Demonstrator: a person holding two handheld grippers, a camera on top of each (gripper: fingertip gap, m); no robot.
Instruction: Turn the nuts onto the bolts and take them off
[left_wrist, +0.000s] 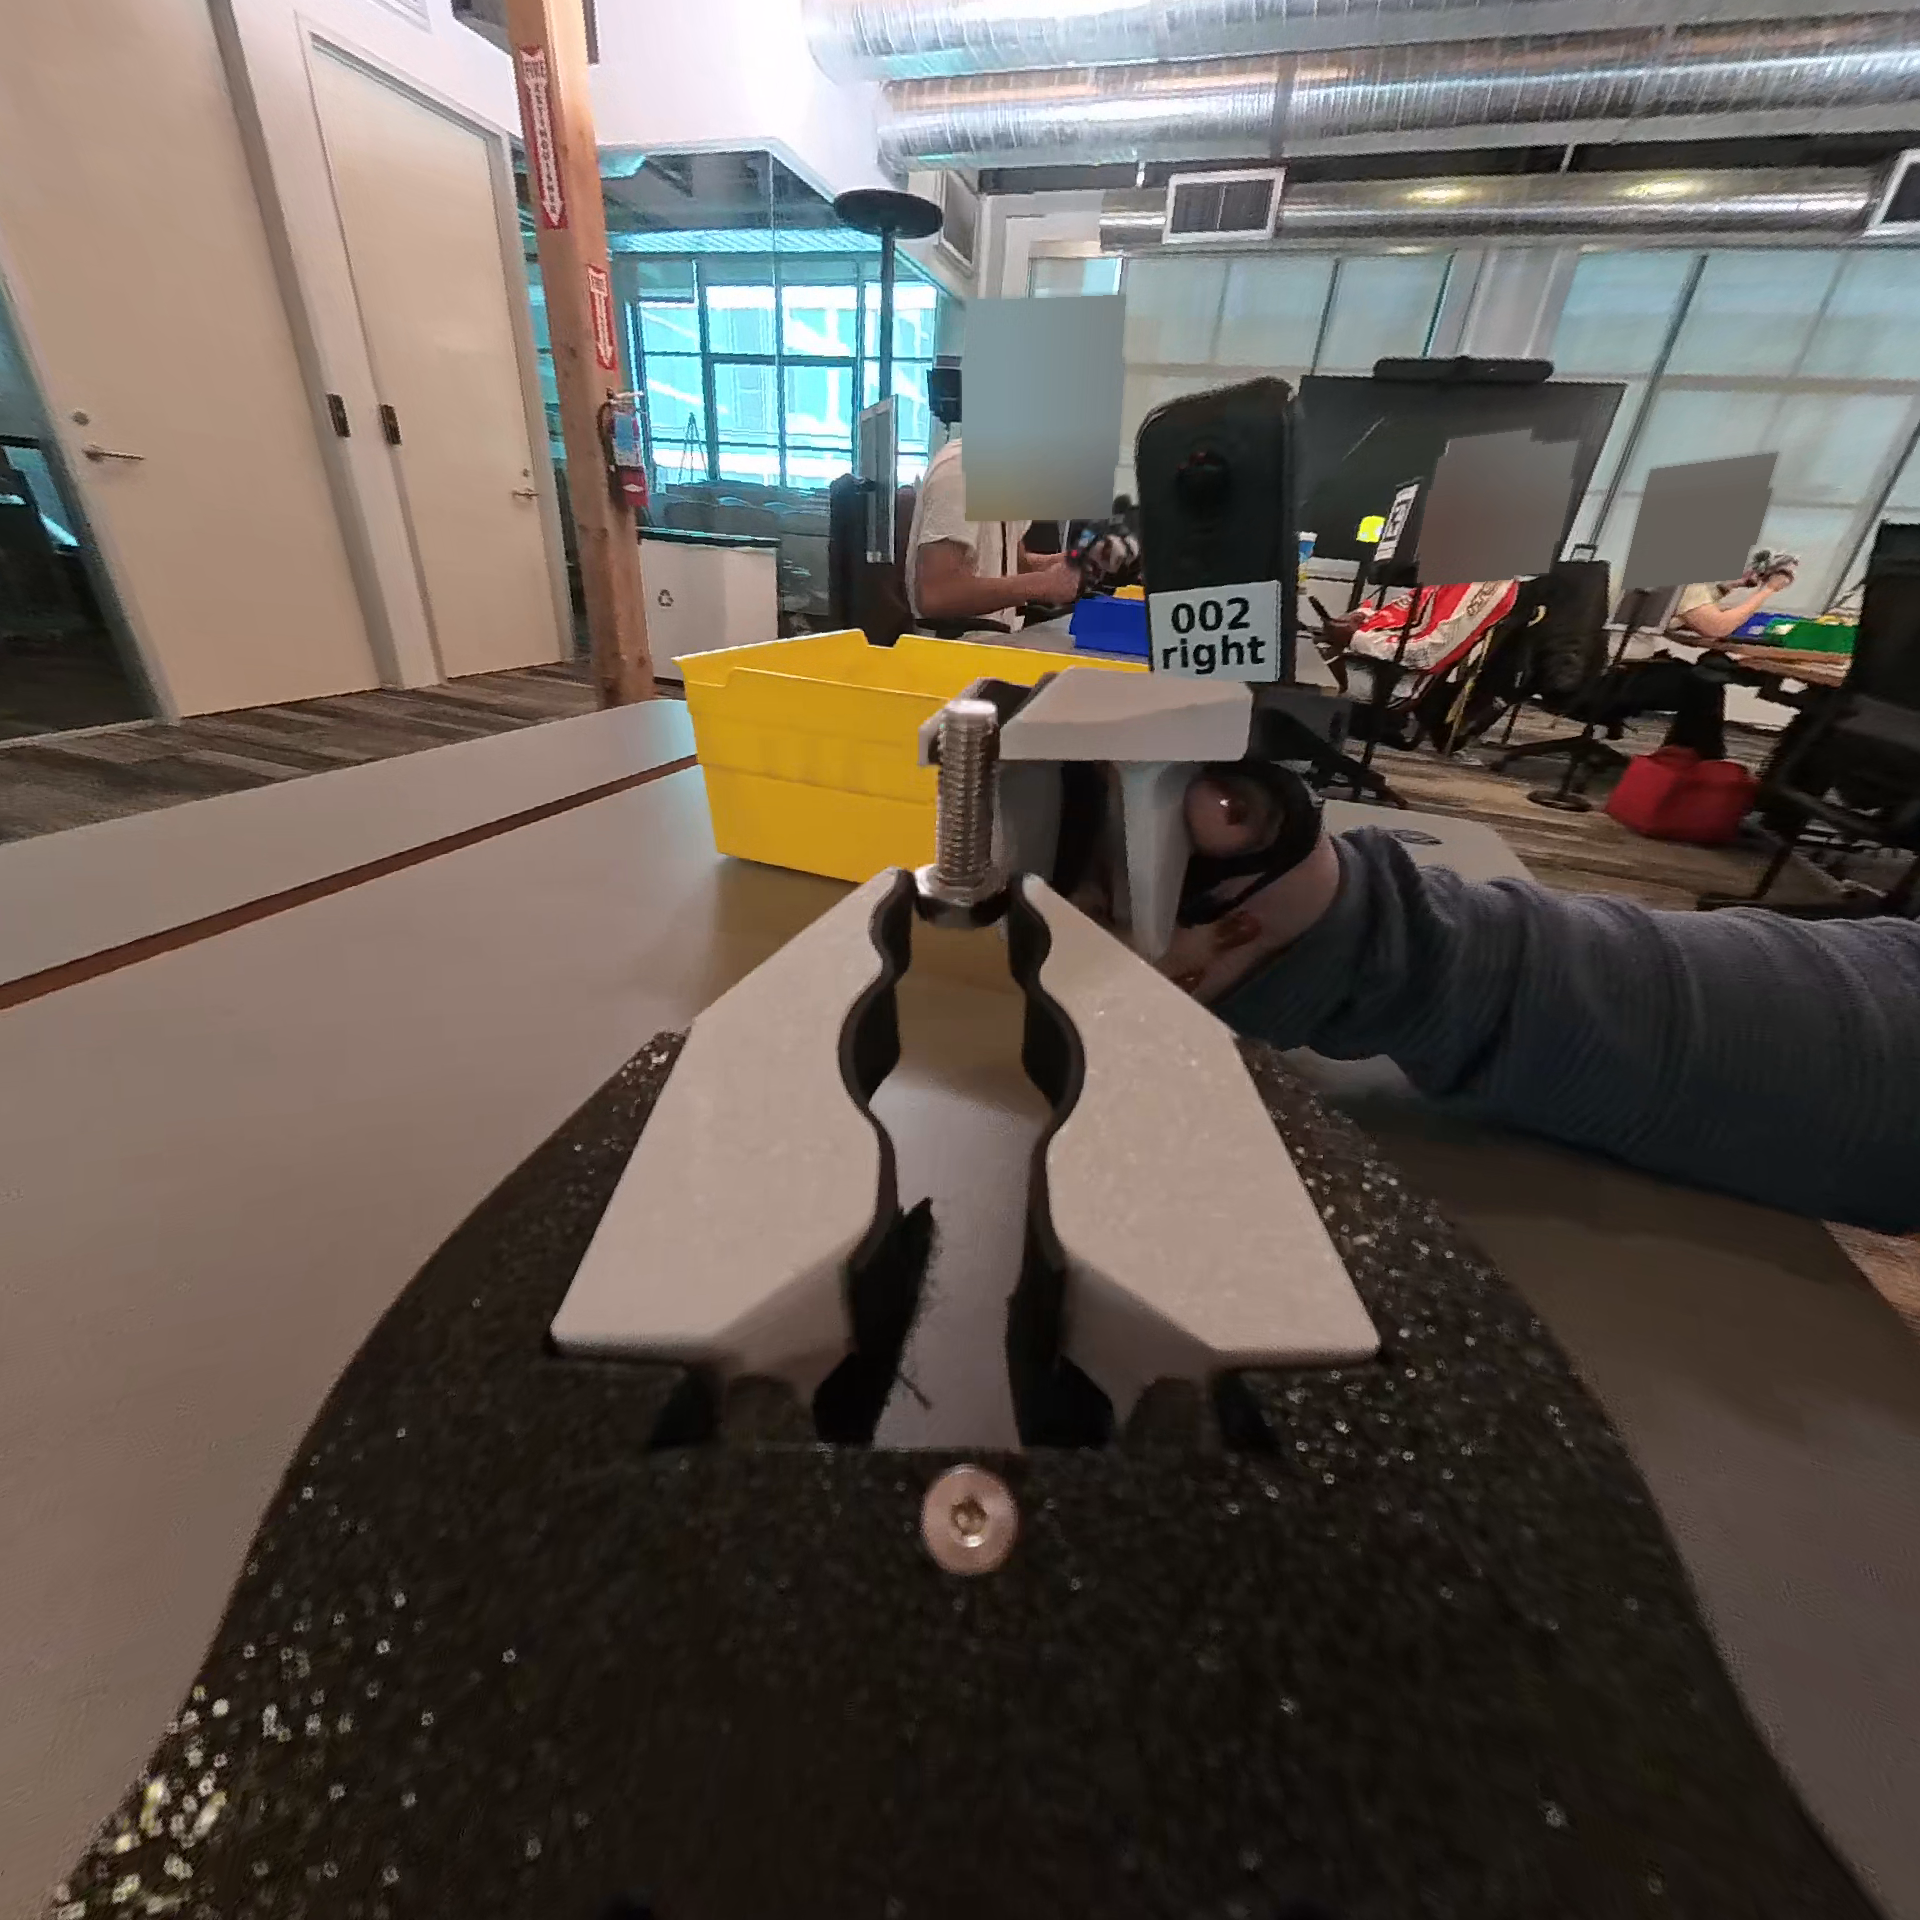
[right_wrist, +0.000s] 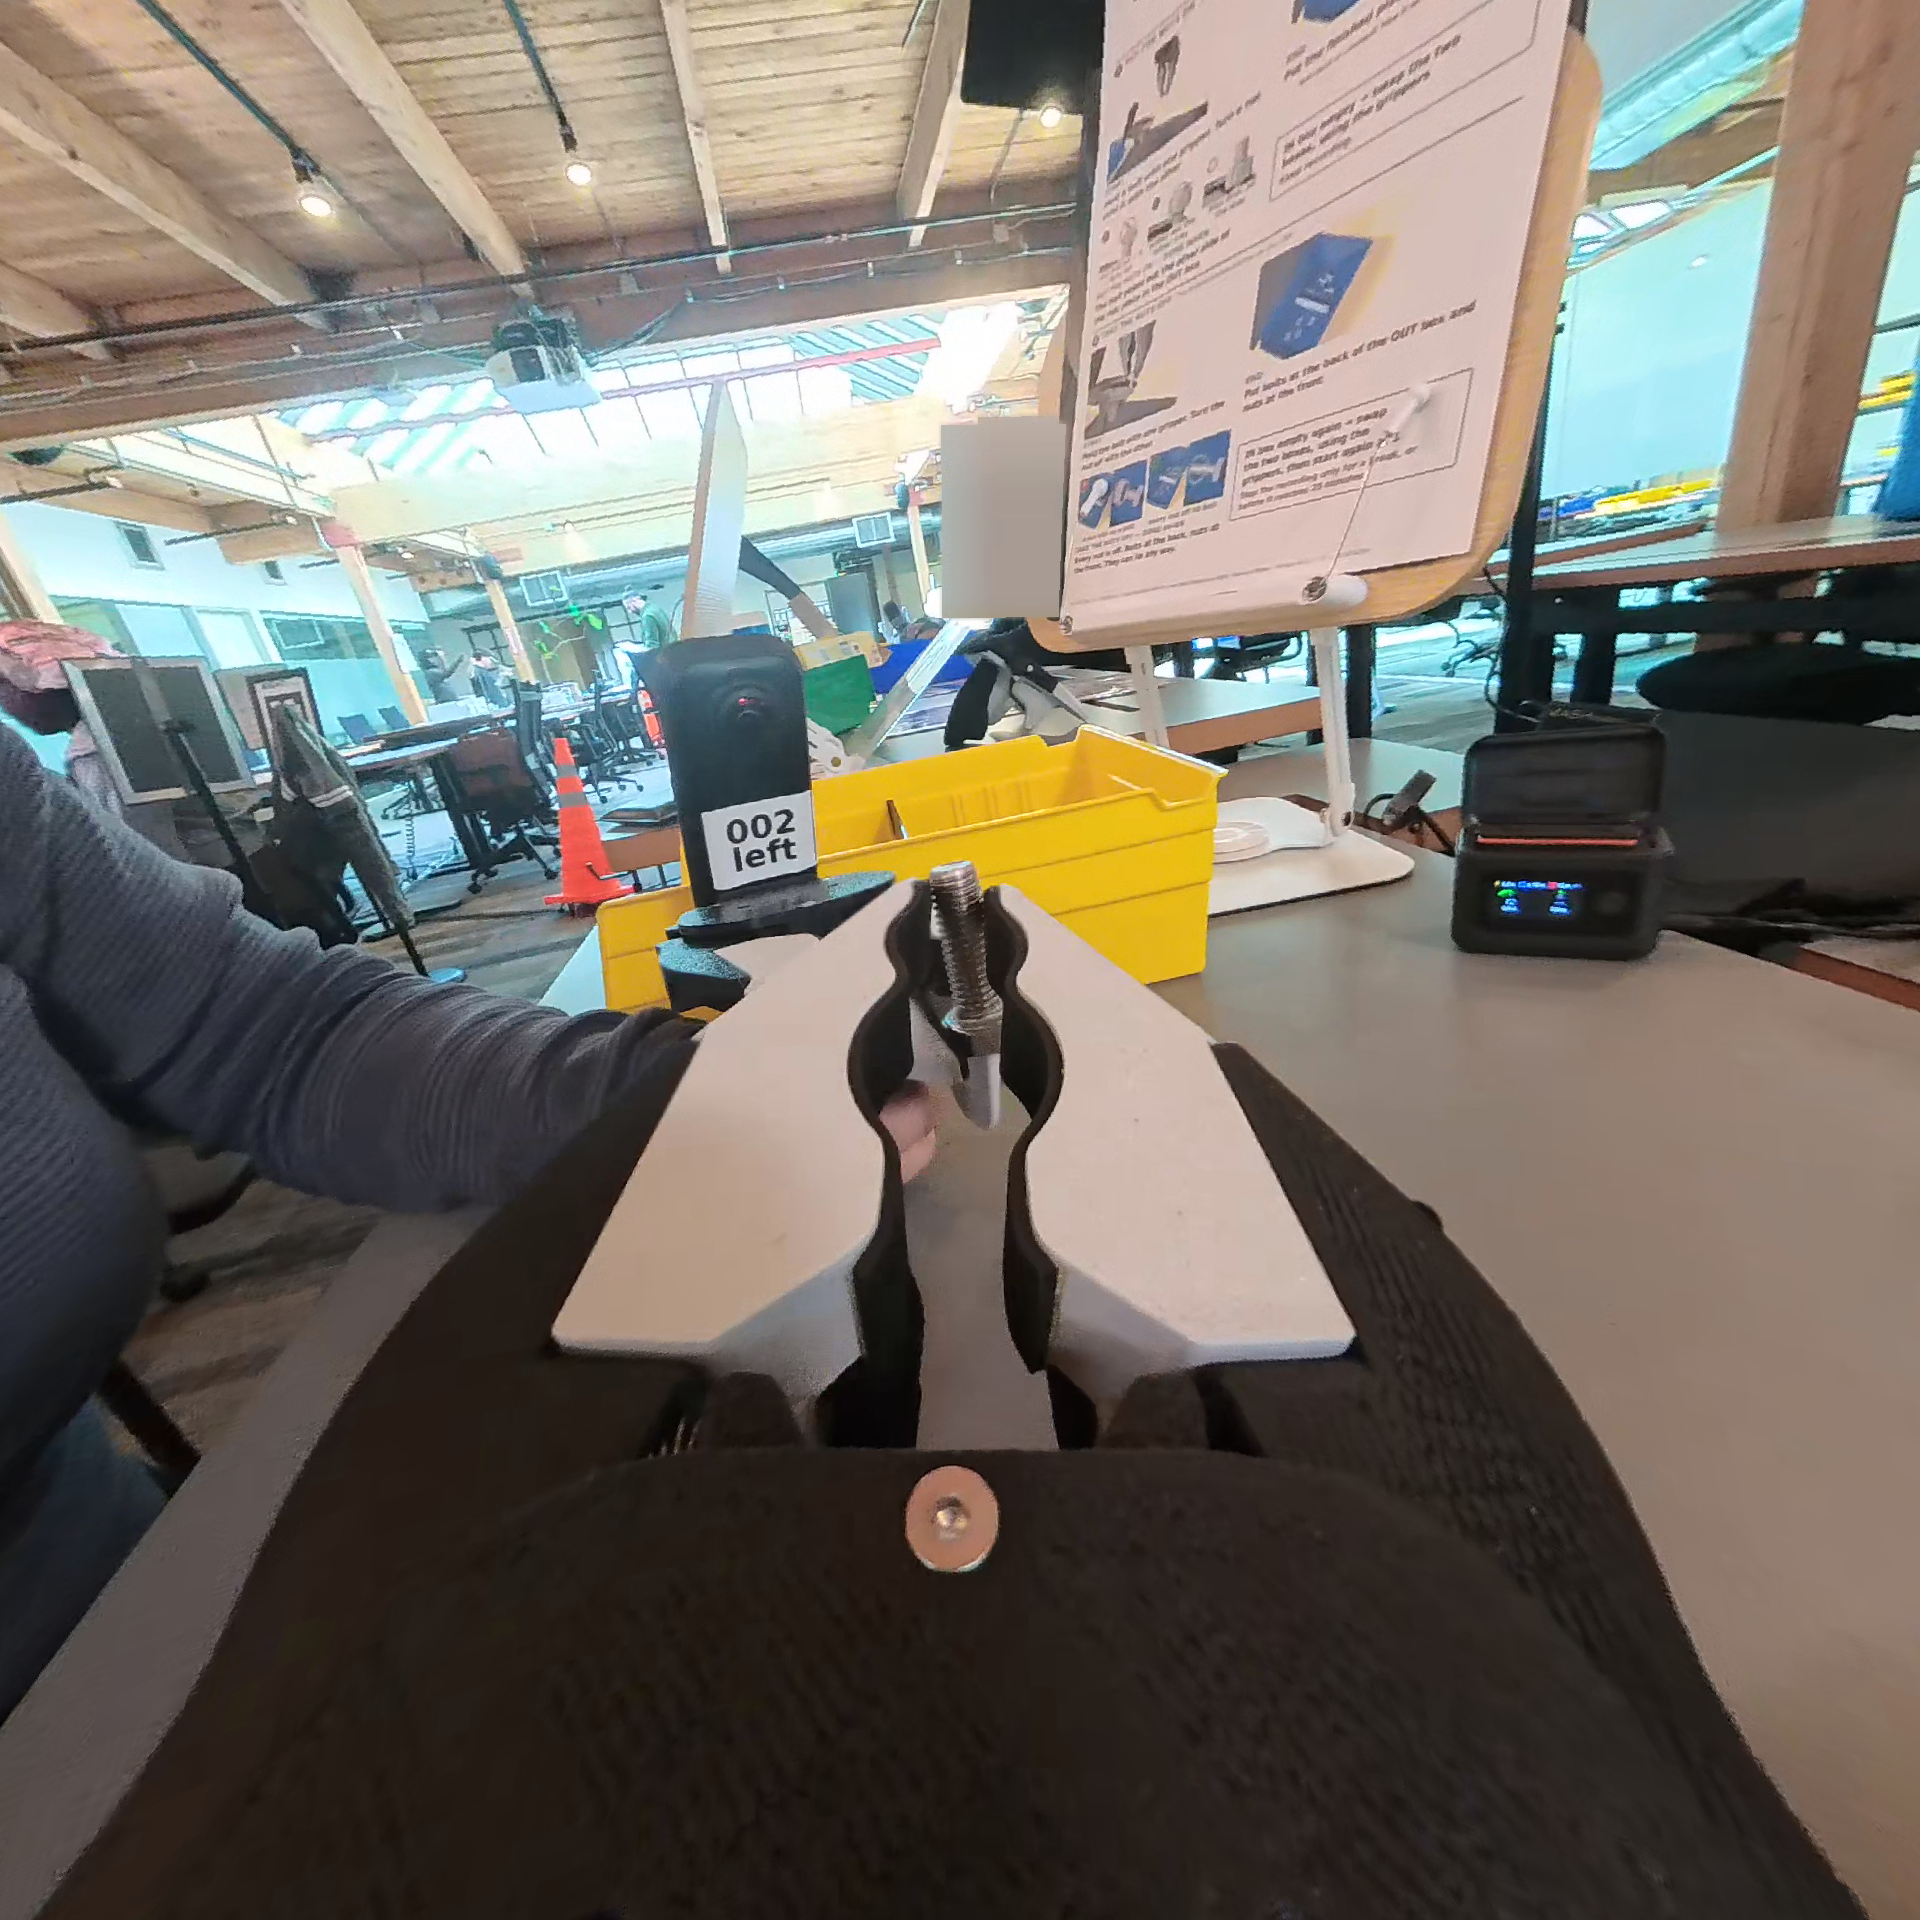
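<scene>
bolt (left_wrist: 964, 810): bright threaded steel, shiny, ridged. left gripper (left_wrist: 961, 914) fingers (left_wrist: 769, 1101): matt pale grey plastic, smooth tops, black rubbery inner liners; base is rough black speckled print with a shiny metal screw (left_wrist: 968, 1519). right gripper (right_wrist: 961, 935): same finish. bin (right_wrist: 1049, 831): glossy yellow plastic. table (left_wrist: 312, 1091): matt grey laminate, smooth. sleeve (left_wrist: 1621, 1039): ribbed blue-grey knit cloth. far right board (right_wrist: 1538, 343): pale wood with a paper sheet.

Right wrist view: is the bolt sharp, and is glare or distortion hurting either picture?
Right wrist view: bolt threads sharp, skylights blown out behind, wide-angle bending at the edges. Left wrist view: bolt crisp with mild shine, windows bright, edges stretched.
</scene>
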